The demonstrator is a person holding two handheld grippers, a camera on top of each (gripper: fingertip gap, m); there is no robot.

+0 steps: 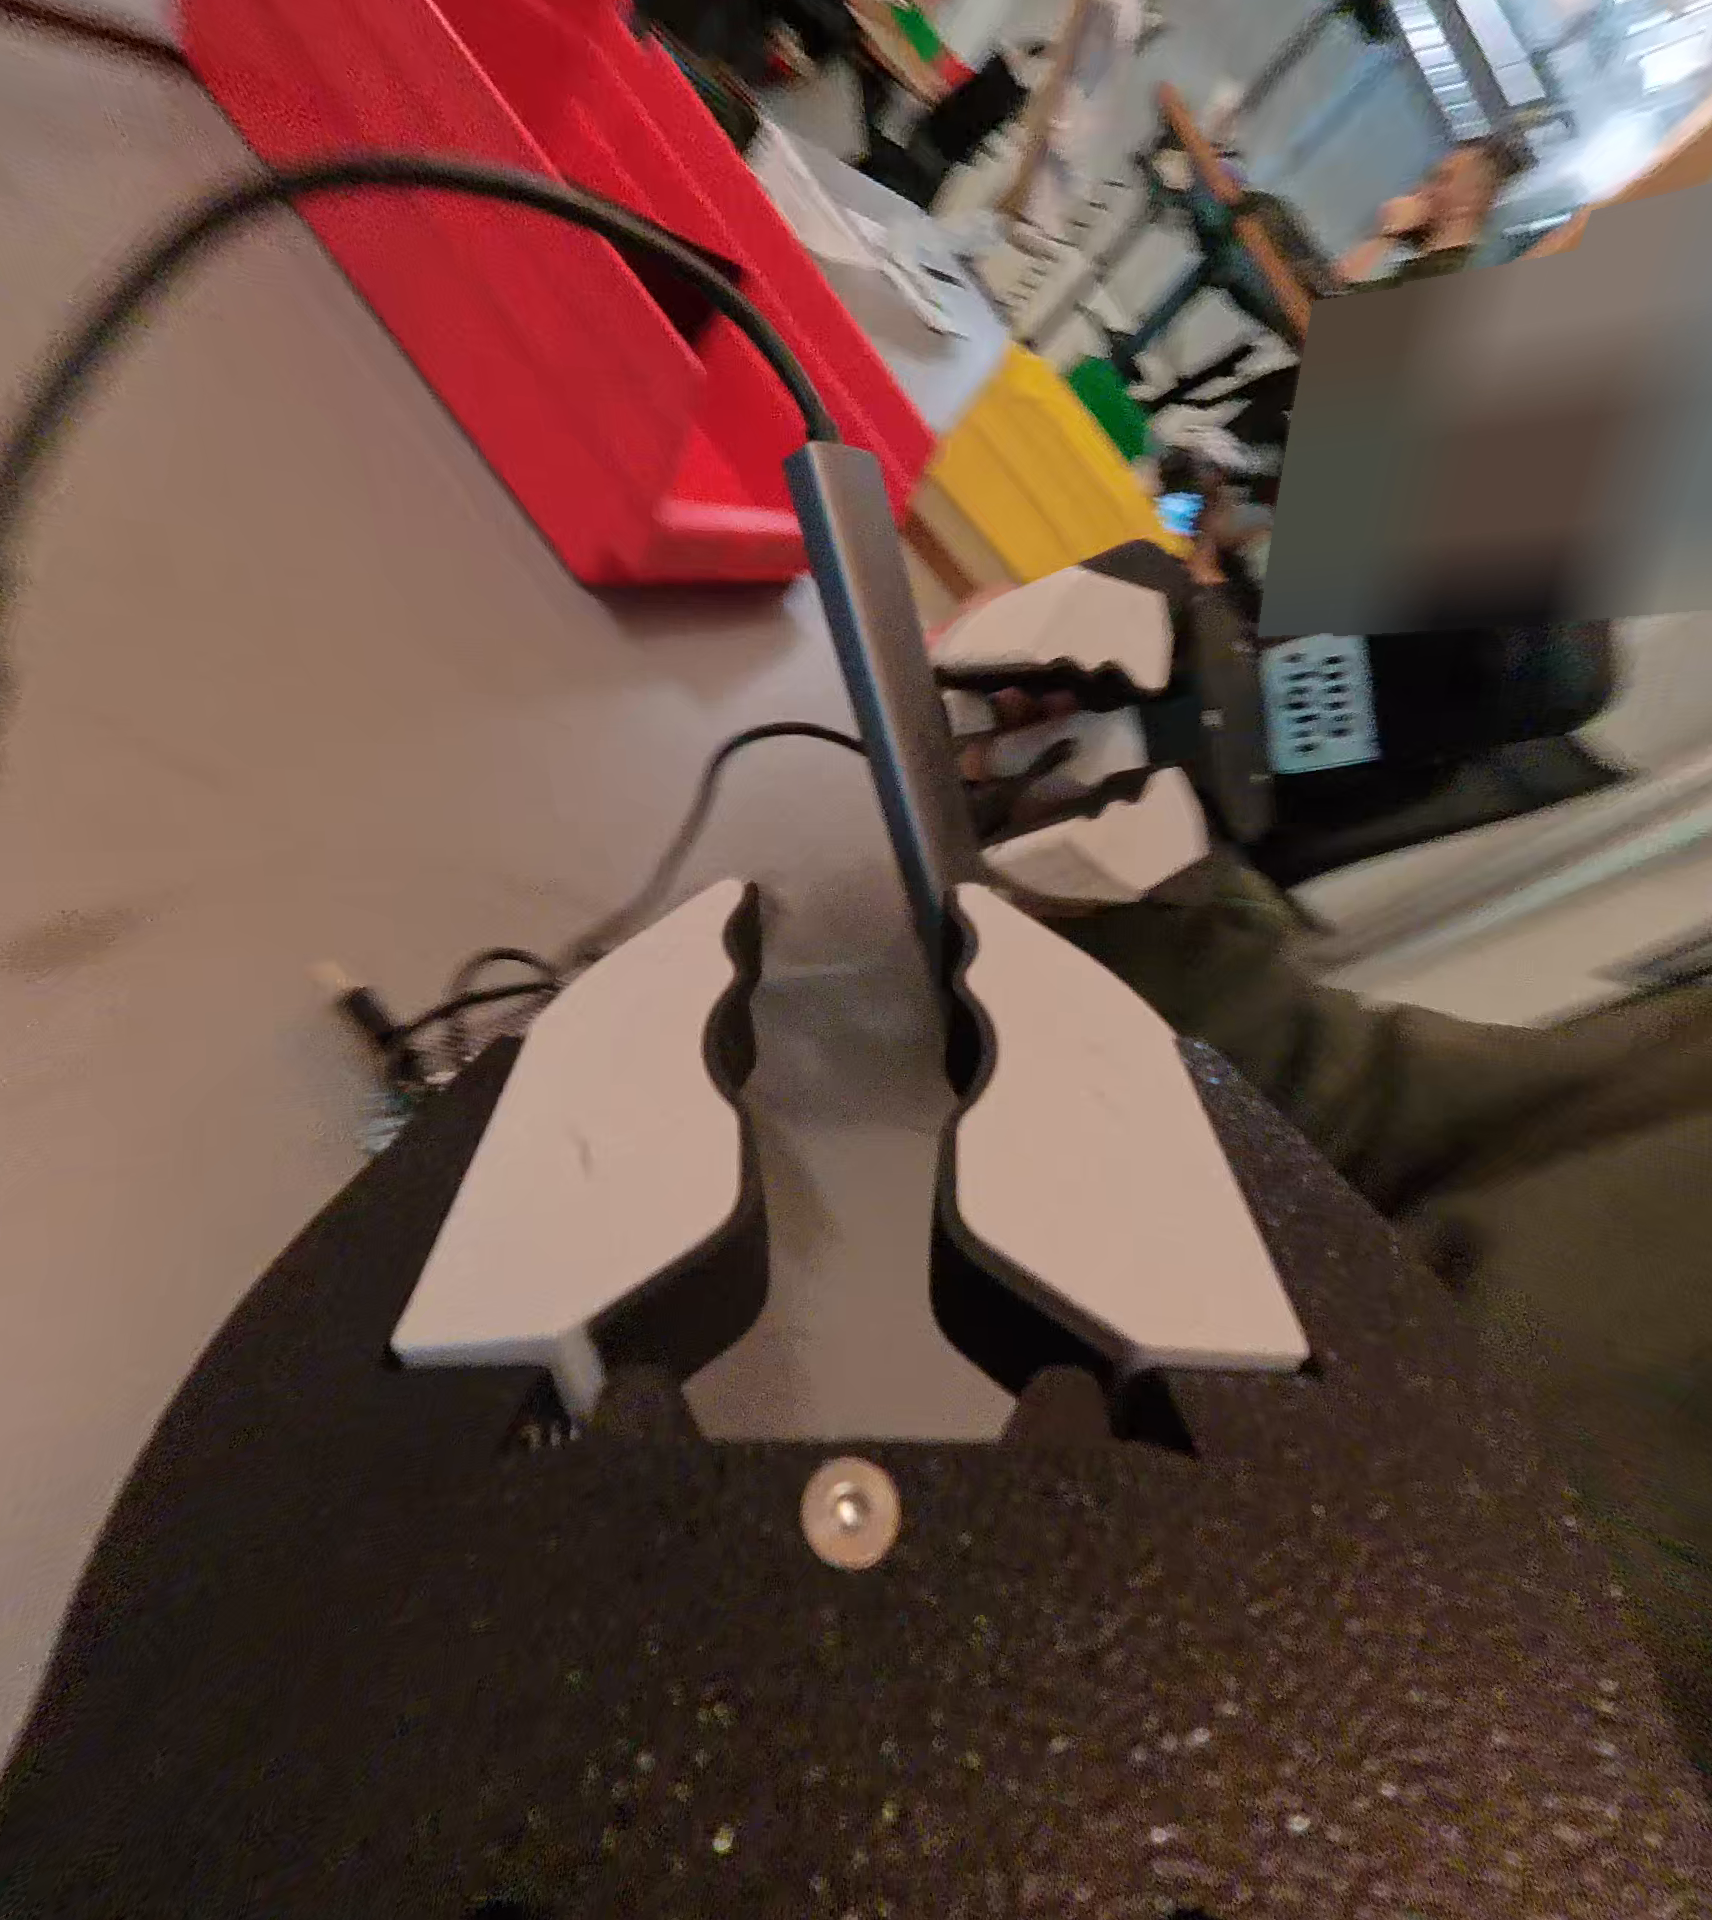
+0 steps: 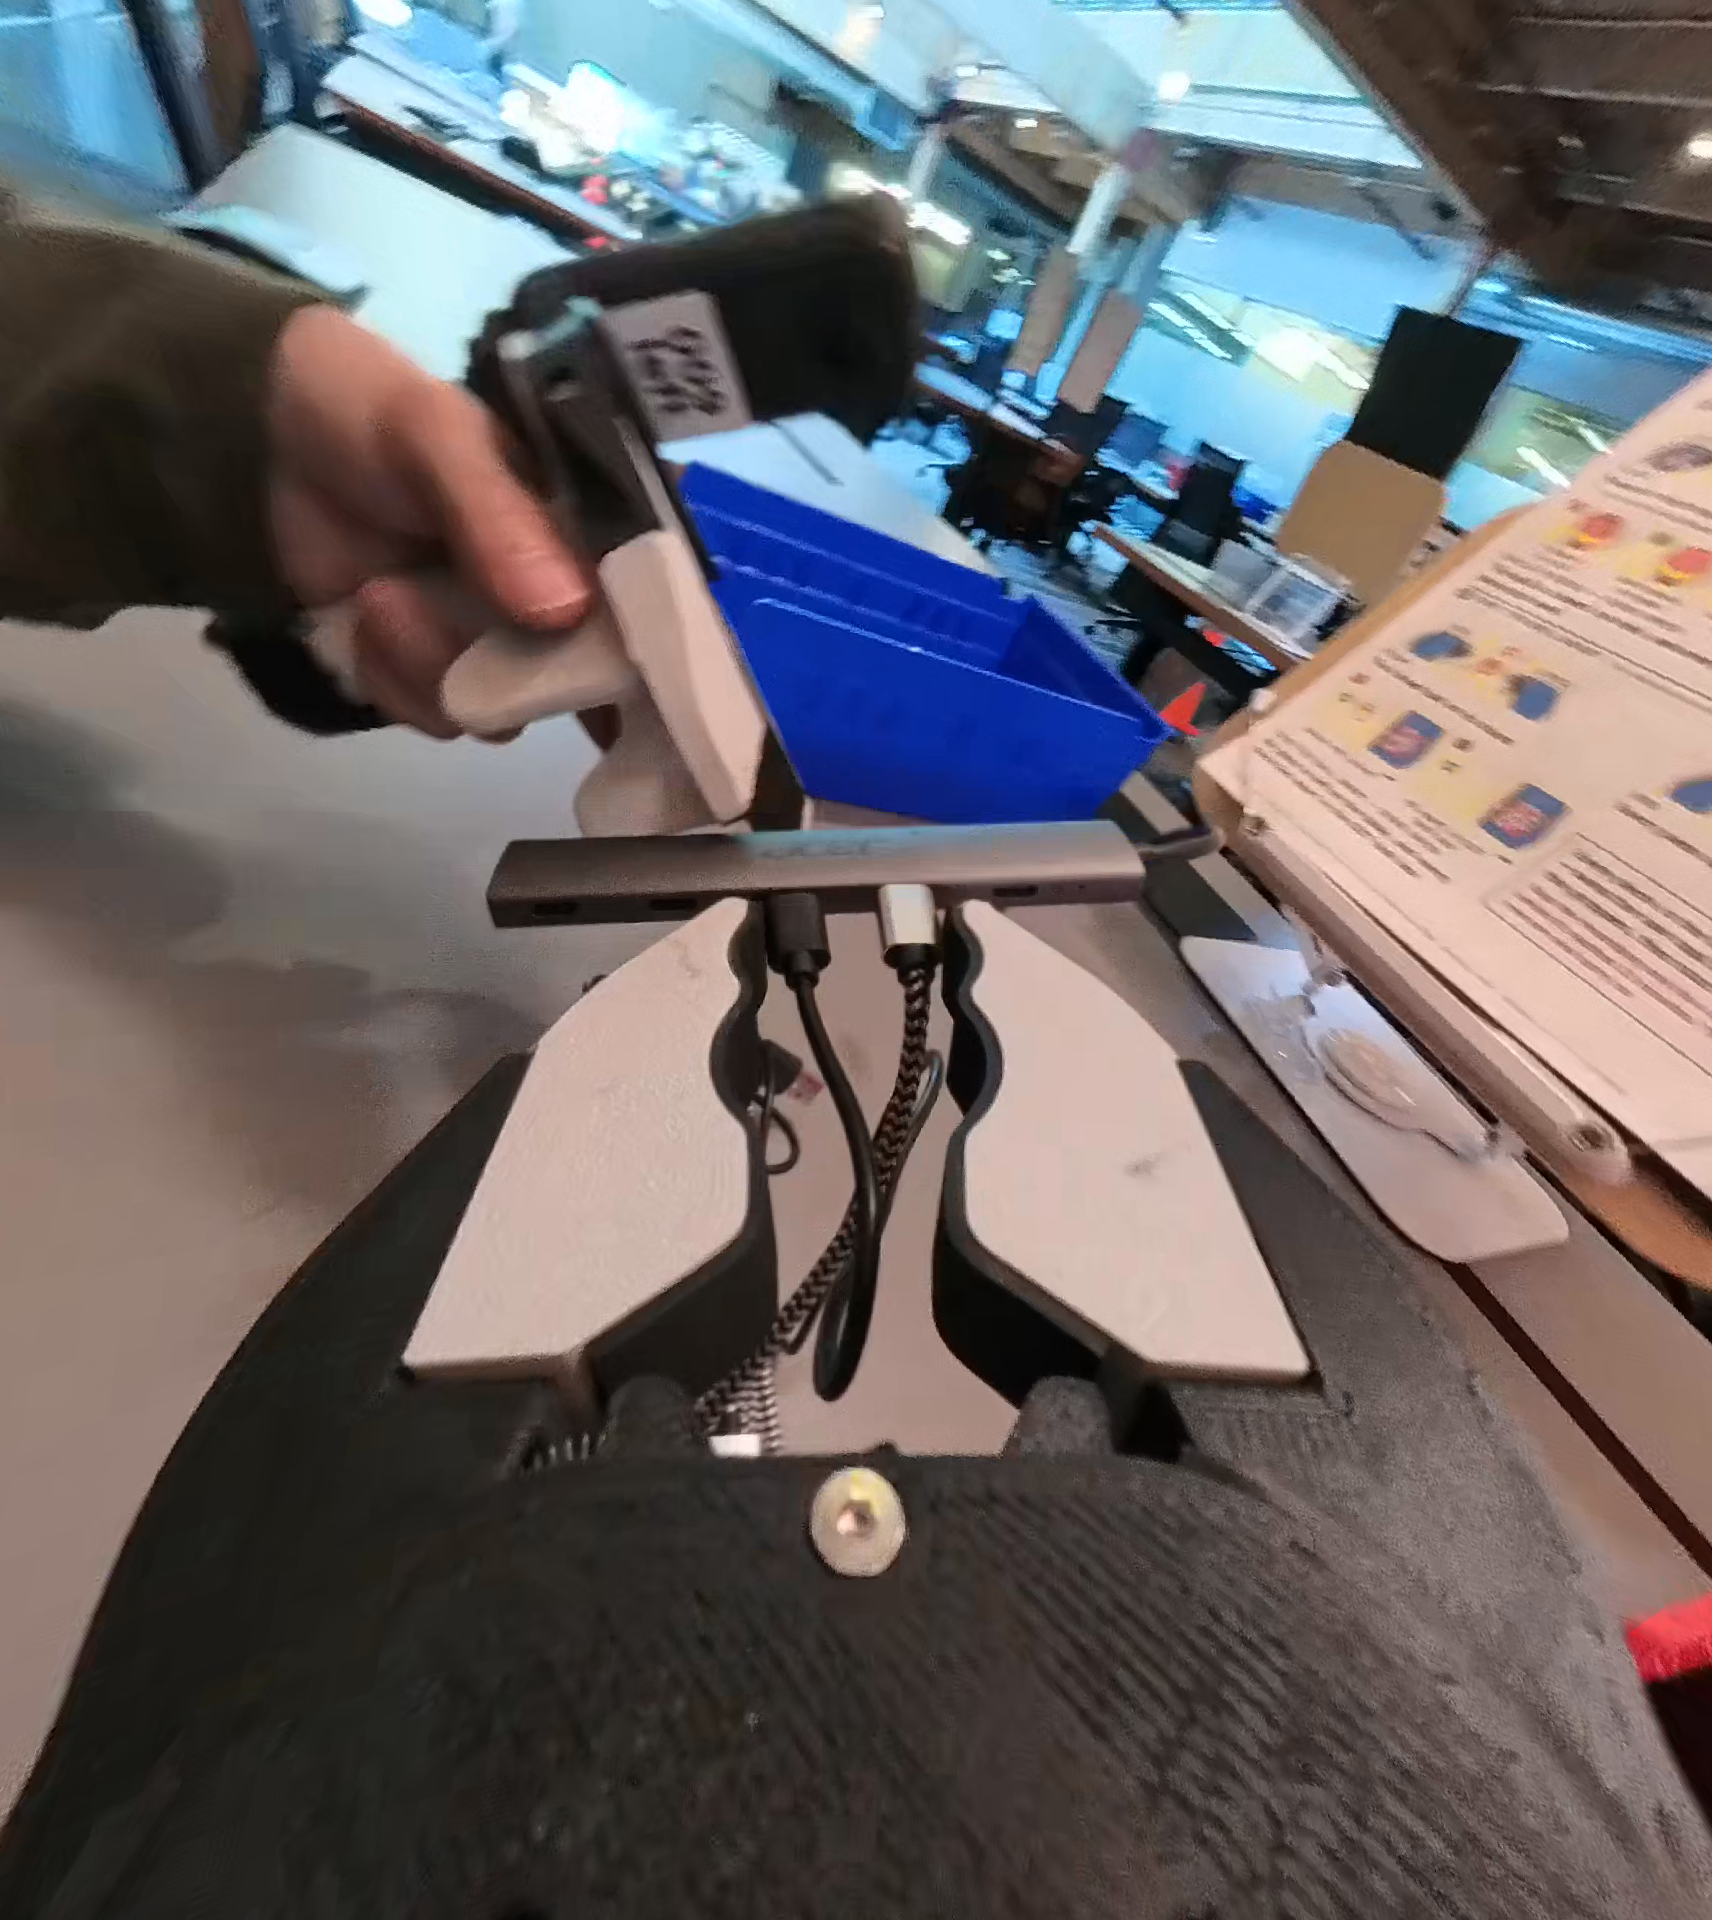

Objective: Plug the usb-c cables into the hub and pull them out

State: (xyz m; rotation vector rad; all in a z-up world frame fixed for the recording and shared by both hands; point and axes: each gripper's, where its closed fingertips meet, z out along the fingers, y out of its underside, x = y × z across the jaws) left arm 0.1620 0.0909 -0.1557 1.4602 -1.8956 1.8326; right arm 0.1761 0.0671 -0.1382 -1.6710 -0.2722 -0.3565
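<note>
Black, grainy plastic forms the body of each gripper nearest the lens, with a silver screw at its middle and two flat, pale grey fingers whose inner edges are dark and wavy.

In the left wrist view, the left gripper (image 1: 852, 914) has its fingers well apart. The hub (image 1: 883, 644), a thin, dark grey metal bar seen edge-on, lies against the inner edge of one fingertip only; it is not pinched from both sides. Its own smooth black lead (image 1: 312, 197) arcs over the matte grey table (image 1: 208, 727) to a blue blurred end. Behind it stand a red bin (image 1: 519, 291) and a yellow bin (image 1: 1028, 457).

In the right wrist view, the right gripper (image 2: 852, 925) is also spread, clasping nothing. The hub runs crosswise just past its tips, slots along its long side. Two cables are plugged into it: a smooth black cable (image 2: 831, 1060) with a black plug and a braided cable (image 2: 909, 1081) with a silver plug (image 2: 906, 914), both trailing back between the fingers. A faint mark on the hub's top is unreadable. A bare hand (image 2: 395, 520) grips the other tool, which bears a patterned sticker. A glossy blue bin (image 2: 914, 675) sits behind, and a printed sheet (image 2: 1558, 727) with coloured pictures lies beside it.
</note>
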